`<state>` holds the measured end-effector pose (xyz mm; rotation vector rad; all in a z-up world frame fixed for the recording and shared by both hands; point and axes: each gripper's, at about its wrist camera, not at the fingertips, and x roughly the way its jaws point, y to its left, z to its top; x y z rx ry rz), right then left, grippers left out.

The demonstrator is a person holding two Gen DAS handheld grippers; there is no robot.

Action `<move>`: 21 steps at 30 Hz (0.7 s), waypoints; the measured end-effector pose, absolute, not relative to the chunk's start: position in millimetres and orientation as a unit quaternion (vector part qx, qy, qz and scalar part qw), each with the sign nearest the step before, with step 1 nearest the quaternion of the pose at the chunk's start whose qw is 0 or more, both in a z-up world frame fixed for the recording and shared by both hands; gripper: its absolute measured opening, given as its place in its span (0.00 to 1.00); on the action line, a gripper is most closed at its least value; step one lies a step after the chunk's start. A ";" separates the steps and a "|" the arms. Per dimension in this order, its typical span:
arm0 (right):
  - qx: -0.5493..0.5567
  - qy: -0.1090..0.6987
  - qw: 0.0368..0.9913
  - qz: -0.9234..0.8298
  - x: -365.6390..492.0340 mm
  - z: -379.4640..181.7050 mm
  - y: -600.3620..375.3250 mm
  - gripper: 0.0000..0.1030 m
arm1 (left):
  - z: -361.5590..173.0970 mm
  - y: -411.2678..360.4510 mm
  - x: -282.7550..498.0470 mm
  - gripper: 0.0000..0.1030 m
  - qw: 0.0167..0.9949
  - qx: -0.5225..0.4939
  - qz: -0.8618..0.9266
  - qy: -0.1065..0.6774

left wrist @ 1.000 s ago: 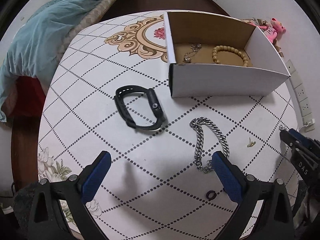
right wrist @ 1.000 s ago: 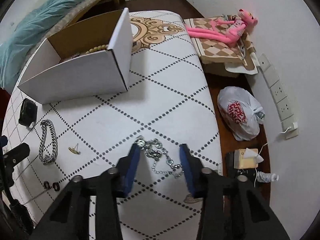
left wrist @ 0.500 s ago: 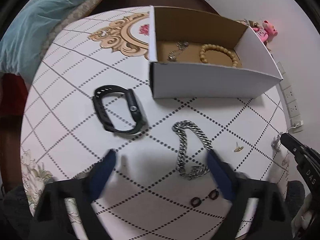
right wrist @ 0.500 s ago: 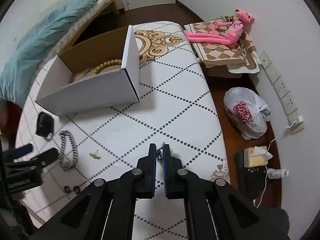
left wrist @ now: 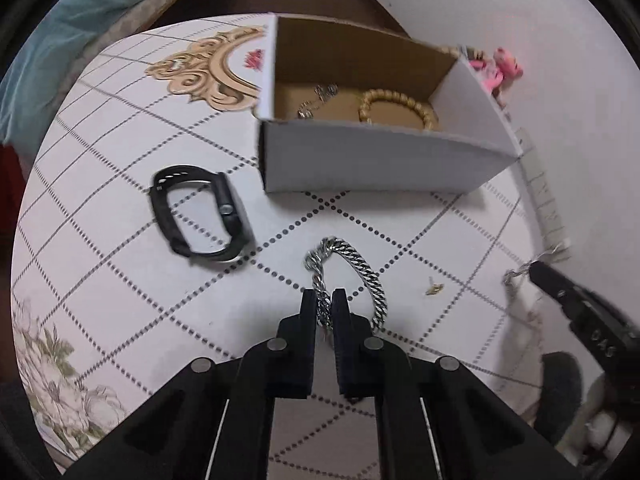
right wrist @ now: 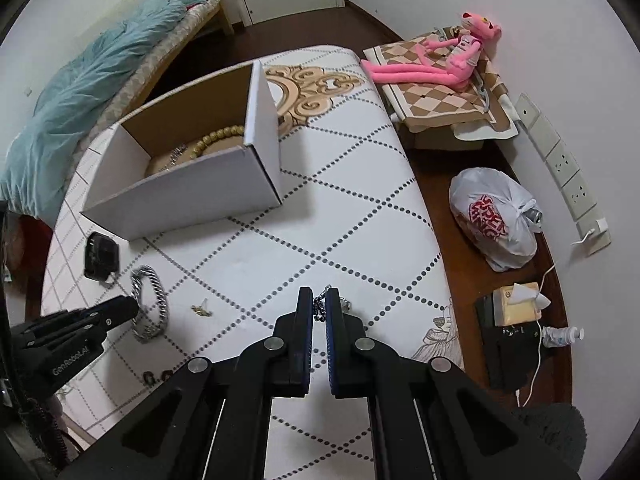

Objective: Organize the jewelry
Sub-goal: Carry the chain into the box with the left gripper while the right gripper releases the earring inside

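Observation:
My left gripper (left wrist: 323,307) is shut on the thick silver chain bracelet (left wrist: 362,273), which lies on the table; it also shows in the right wrist view (right wrist: 154,296). My right gripper (right wrist: 319,303) is shut on a thin silver necklace (right wrist: 320,312), which dangles from its tip in the left wrist view (left wrist: 516,278). The white cardboard box (left wrist: 384,160) holds a wooden bead bracelet (left wrist: 396,110) and a silver piece (left wrist: 318,100). A black watch (left wrist: 200,212), a small gold earring (left wrist: 434,289) and two dark rings (right wrist: 157,377) lie on the table.
The white table (right wrist: 340,208) has dotted diamond lines. Right of it are a pink plush toy (right wrist: 448,60), a white plastic bag (right wrist: 494,218), a tissue box (right wrist: 516,304) and wall sockets (right wrist: 560,160). A bed with a teal blanket (right wrist: 92,92) stands at the left.
Both grippers have closed. The left came down onto the silver chain bracelet and shut on it. The right shut on the thin necklace and has lifted it.

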<state>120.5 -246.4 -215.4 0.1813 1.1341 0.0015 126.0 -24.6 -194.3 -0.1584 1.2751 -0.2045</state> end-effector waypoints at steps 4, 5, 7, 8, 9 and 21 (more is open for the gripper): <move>0.100 0.527 0.844 0.010 117.6 -203.6 -244.8 0.06 | -173.4 -9.9 118.0 0.05 0.805 -0.098 -0.100 0.577; 0.104 0.525 0.845 0.012 116.9 -201.1 -244.4 0.06 | -168.6 -8.9 116.8 0.05 0.807 -0.101 -0.102 0.573; 0.112 0.522 0.846 0.017 116.1 -196.3 -244.2 0.06 | -158.7 -6.5 113.8 0.05 0.812 -0.105 -0.105 0.564; 0.117 0.520 0.846 0.019 115.8 -193.3 -244.3 0.06 | -154.4 -6.4 114.7 0.05 0.814 -0.108 -0.107 0.561; 0.123 0.518 0.846 0.023 115.9 -189.7 -244.5 0.06 | -148.0 -5.4 113.8 0.05 0.816 -0.110 -0.111 0.556; 0.145 0.461 0.869 0.107 140.1 -93.5 -226.6 0.06 | -33.8 -11.5 146.5 0.05 0.857 -0.116 -0.179 0.469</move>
